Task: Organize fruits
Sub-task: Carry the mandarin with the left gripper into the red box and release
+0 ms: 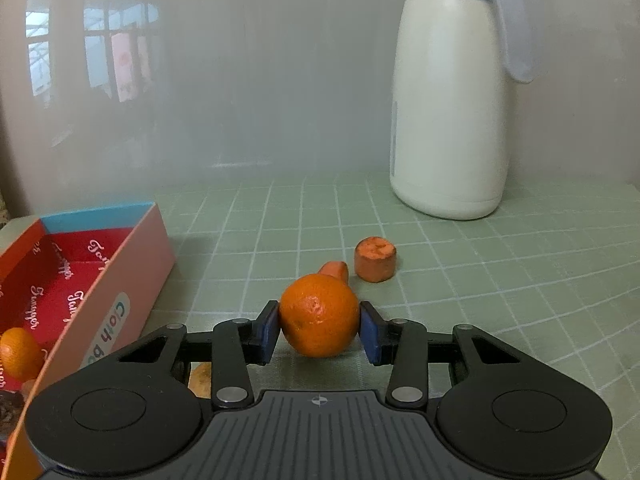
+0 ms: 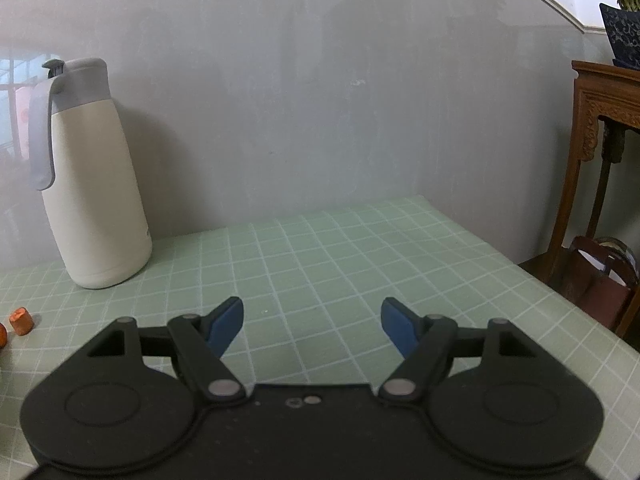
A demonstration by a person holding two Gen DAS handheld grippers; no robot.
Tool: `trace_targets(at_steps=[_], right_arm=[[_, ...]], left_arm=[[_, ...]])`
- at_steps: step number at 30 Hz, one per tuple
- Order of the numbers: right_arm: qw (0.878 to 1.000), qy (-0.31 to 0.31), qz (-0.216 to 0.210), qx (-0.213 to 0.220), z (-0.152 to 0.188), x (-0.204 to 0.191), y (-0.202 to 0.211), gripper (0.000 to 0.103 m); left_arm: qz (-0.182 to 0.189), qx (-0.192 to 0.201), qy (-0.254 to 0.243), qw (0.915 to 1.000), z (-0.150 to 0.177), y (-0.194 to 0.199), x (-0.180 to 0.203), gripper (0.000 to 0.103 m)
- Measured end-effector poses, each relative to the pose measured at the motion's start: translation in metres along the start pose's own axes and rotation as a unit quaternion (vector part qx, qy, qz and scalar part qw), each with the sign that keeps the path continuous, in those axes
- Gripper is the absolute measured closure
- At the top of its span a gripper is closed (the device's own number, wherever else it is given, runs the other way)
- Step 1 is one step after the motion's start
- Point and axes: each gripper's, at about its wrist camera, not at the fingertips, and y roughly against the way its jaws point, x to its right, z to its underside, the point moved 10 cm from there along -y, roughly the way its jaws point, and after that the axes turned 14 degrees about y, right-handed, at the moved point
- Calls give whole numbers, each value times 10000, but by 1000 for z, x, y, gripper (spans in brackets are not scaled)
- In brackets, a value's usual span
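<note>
Green grid mat covers table. White thermos jug with grey handle is the landmark, upright at mat's back by the wall. Pink box with red lining sits well left of jug; one orange inside it. Left gripper in front of jug, blue pads clamped on second orange. Just behind it, toward jug, two carrot chunks, one upright. Right gripper right of jug, jaws spread wide, holding nothing.
</note>
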Motion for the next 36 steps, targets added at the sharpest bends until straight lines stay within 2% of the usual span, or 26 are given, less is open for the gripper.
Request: trace_targets(at_steps=[8,17,26,36], right_arm=[[10000,-30,-77,51,-7,-4,8,27],[9997,-45,-222,130,-17,-17,22,28],[9985,-47,-467,275,-30,-45,38,27],[9958,90,-827,387,-43,-98,52,27]], left_arm=[[114,221,-137,9996,-12,32,2,61],[49,432,-139,9990,-23,67,-19,61],[-138,526,-23,9985,-29,95,-59,61],[-486,554,203,9971,-30,110,-121,61]])
